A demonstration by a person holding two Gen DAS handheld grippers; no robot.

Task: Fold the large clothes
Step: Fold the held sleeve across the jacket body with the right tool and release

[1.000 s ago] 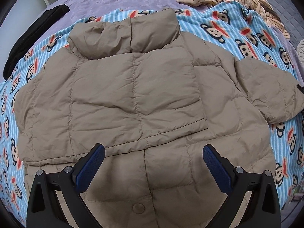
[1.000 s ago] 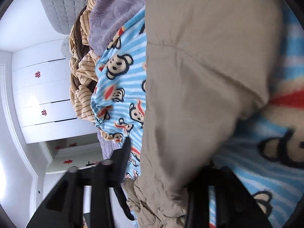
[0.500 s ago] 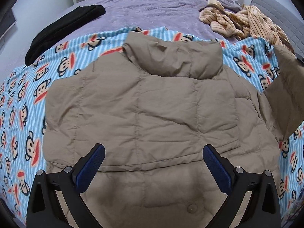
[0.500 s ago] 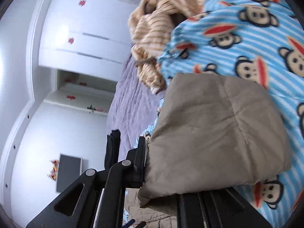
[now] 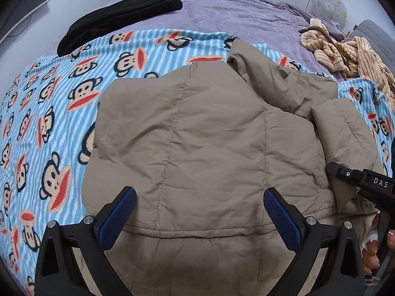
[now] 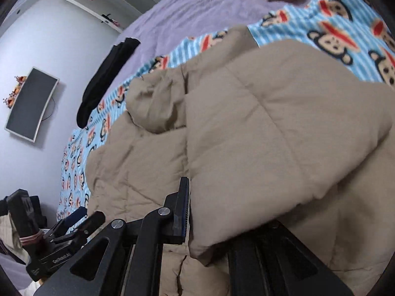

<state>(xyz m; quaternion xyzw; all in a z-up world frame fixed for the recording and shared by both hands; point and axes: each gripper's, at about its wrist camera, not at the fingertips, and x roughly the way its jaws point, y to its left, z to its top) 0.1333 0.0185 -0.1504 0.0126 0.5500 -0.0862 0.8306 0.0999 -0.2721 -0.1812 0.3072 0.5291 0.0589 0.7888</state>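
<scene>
Over blanket, right tongs clamp jacket sleeve; left tongs gape.

Black garment, striped tan bundle

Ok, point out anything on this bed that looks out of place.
The striped garment lies crumpled in a heap at the bed's far corner, unfolded. The jacket is mid-fold, its sleeve clamped in the right tongs. Nothing looks damaged.

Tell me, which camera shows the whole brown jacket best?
The left wrist view: the jacket lies spread across the monkey blanket, its outline visible. The right wrist view shows only its sleeve close up, pinched in the right gripper.
</scene>
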